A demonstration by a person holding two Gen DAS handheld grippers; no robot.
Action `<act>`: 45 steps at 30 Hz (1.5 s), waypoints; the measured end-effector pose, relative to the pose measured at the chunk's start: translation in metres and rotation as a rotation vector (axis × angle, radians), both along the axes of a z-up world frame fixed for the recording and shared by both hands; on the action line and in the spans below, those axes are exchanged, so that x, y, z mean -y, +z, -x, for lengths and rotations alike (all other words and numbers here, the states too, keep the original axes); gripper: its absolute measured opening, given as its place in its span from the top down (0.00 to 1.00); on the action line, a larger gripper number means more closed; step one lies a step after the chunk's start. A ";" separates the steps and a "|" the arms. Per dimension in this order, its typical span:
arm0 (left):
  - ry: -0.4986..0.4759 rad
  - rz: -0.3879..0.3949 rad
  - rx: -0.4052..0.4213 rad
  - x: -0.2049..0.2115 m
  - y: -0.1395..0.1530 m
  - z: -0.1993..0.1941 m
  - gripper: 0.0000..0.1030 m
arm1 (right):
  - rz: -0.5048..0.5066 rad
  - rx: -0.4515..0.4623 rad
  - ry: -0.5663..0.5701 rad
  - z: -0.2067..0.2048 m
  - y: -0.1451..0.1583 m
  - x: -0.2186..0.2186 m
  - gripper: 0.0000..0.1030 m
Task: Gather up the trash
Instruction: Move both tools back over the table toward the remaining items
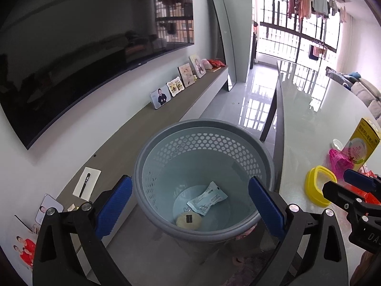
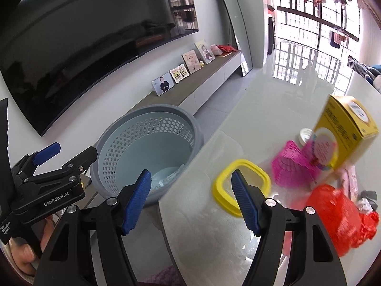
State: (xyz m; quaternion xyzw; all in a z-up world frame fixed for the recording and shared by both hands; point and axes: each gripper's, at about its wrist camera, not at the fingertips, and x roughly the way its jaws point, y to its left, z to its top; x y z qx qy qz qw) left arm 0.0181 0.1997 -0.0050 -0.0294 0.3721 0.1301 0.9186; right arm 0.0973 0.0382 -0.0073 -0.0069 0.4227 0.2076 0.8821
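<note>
Your left tool [image 1: 190, 205] is open above the grey perforated plastic bin [image 1: 152, 166]; your right tool [image 2: 190, 200] is open and empty near the yellow plastic ring [image 2: 220, 178] on the glossy white desk [image 2: 273, 90].

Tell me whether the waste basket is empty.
Not empty: a crumpled wrapper and a round yellowish piece lie on the waste basket's bottom.

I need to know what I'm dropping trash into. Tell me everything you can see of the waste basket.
The waste basket is round, grey-blue plastic with a thick solid rim and honeycomb holes in its upper wall. It stands upright on the floor beside the table edge. Inside lie a crumpled pale wrapper and a small round yellowish item. Nothing grips it.
</note>
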 end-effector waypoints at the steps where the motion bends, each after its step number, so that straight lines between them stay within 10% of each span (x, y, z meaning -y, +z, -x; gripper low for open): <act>1: -0.012 0.000 0.000 0.005 0.000 0.001 0.07 | -0.001 0.001 -0.009 0.004 0.000 0.006 0.35; 25: -0.272 0.011 -0.005 0.139 0.001 0.009 0.06 | 0.046 0.032 -0.347 0.080 -0.003 0.186 0.35; 45: -0.203 -0.022 -0.088 0.148 -0.017 -0.025 0.06 | 0.193 0.054 0.021 0.037 -0.008 0.204 0.31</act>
